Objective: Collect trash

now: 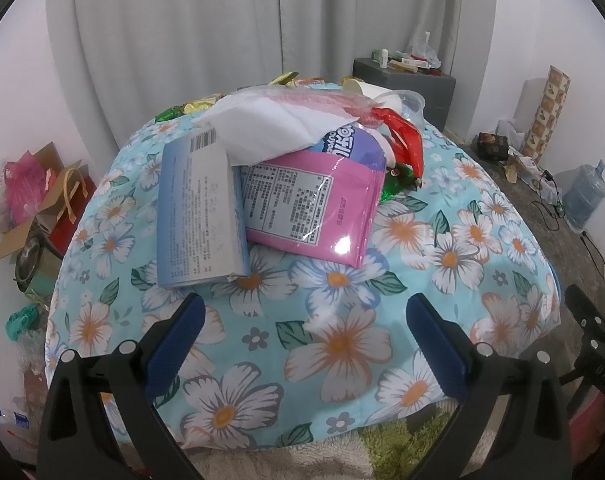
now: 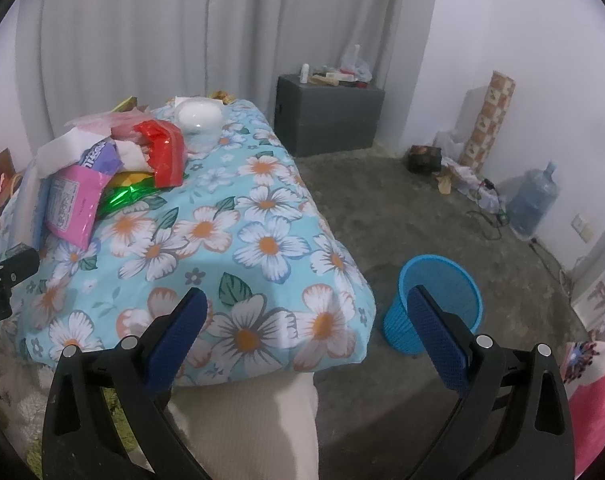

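Observation:
A heap of trash lies on a flower-patterned cloth [image 1: 342,300] over a low table. In it are a pale blue box [image 1: 200,212], a pink packet [image 1: 314,204], white paper [image 1: 270,128], a red wrapper [image 1: 406,136] and a paper cup [image 1: 366,88]. My left gripper [image 1: 306,316] hangs open just short of the blue box, nothing between its fingers. In the right wrist view the pink packet [image 2: 72,208] and red wrapper [image 2: 164,152] sit far left. My right gripper [image 2: 306,312] stands open over the table's near right corner. A blue mesh bin [image 2: 438,304] stands on the floor beside it.
A grey box [image 2: 328,114] with small items stands by the curtain. A water jug [image 2: 532,202], cables and a patterned roll [image 2: 490,120] line the right wall. Bags and cardboard [image 1: 34,208] crowd the floor left of the table. A person's pale trouser leg [image 2: 258,428] shows below.

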{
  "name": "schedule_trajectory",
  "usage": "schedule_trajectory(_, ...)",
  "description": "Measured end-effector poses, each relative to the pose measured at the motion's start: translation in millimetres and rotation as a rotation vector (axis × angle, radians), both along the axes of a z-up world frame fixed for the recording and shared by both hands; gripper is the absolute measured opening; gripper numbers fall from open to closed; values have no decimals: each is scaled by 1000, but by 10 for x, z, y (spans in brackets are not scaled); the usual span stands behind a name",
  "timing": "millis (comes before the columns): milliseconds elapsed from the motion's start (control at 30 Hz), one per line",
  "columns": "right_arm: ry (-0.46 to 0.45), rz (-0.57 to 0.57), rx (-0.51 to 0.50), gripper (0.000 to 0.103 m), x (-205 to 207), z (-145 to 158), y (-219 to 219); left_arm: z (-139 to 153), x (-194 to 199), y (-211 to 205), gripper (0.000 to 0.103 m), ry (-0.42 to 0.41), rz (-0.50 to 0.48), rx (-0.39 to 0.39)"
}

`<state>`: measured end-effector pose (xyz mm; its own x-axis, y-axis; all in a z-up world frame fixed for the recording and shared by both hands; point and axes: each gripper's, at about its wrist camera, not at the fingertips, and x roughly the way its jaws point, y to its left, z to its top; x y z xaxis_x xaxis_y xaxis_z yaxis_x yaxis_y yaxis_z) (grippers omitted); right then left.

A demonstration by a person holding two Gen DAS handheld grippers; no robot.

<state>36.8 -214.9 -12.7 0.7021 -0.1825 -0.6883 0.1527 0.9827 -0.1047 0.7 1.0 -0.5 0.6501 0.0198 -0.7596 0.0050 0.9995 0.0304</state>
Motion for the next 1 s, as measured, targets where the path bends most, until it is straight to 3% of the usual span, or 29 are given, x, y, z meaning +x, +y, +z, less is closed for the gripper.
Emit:
schedule_trajectory(167,-1,-5,-4,95,-3,1,-22,5,-25,-25,99,-10,-23,-13)
schedule_trajectory(433,-3,-9,-2,95,-6,4,-48,79,-177,-281,99,-67,-169,-4)
schedule_trajectory(1000,-6,-16,-14,95,-18,19,-76,73,-165,-300,99,-57,-179,-9)
